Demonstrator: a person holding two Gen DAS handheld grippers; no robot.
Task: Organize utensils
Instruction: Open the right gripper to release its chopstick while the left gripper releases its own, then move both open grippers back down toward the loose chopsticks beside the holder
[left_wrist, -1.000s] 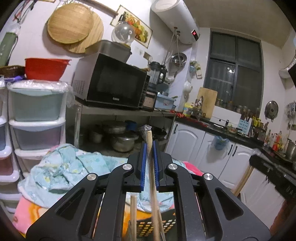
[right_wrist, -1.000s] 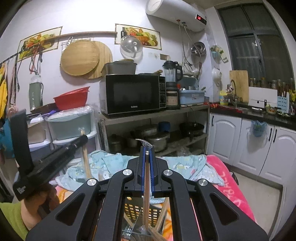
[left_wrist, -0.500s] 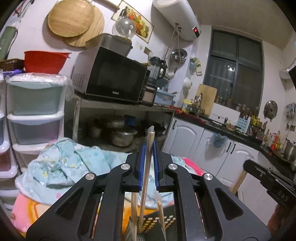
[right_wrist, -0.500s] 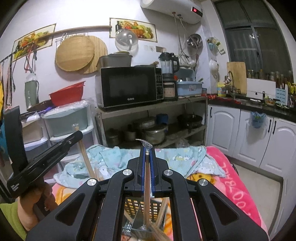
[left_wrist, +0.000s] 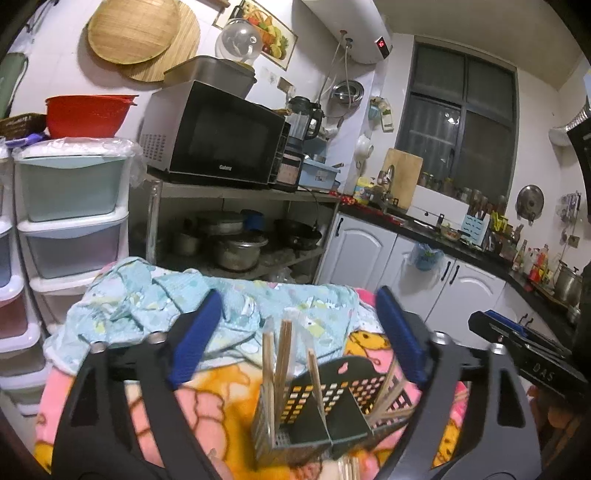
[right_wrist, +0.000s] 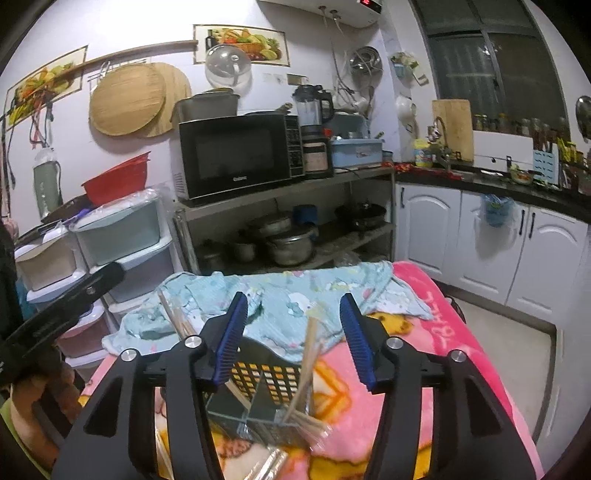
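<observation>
Left gripper (left_wrist: 295, 332): jaws spread wide, nothing between the blue pads (left_wrist: 195, 339). Directly ahead of and below the gap stands the black perforated utensil caddy (left_wrist: 332, 398) on the pink cartoon blanket (left_wrist: 218, 398). A divider splits the caddy into compartments. In the compartment toward the left jaw, wrapped chopsticks (left_wrist: 281, 354) stand near upright, long axis roughly vertical, tips rising into the gap. In the compartment toward the right jaw, another bundle leans outward, toward the right pad. More chopsticks lie flat on the blanket just below the caddy, close to the gripper body; only their ends show, so the count is unclear. Right gripper (right_wrist: 295, 336): jaws likewise apart and empty. From this side the caddy (right_wrist: 266, 384) sits below and between the jaws, one wrapped chopstick (right_wrist: 306, 365) leaning up toward the right jaw, and a further pair (right_wrist: 173, 317) standing beyond the left jaw. Loose wrapped chopsticks (right_wrist: 267, 465) lie on the blanket nearer than the caddy, under the right gripper, long axis running slantwise away from the jaws. Judgement: the next pick is the loose stock; the right gripper looks nearer, and it would need to drop and turn across that axis.
</observation>
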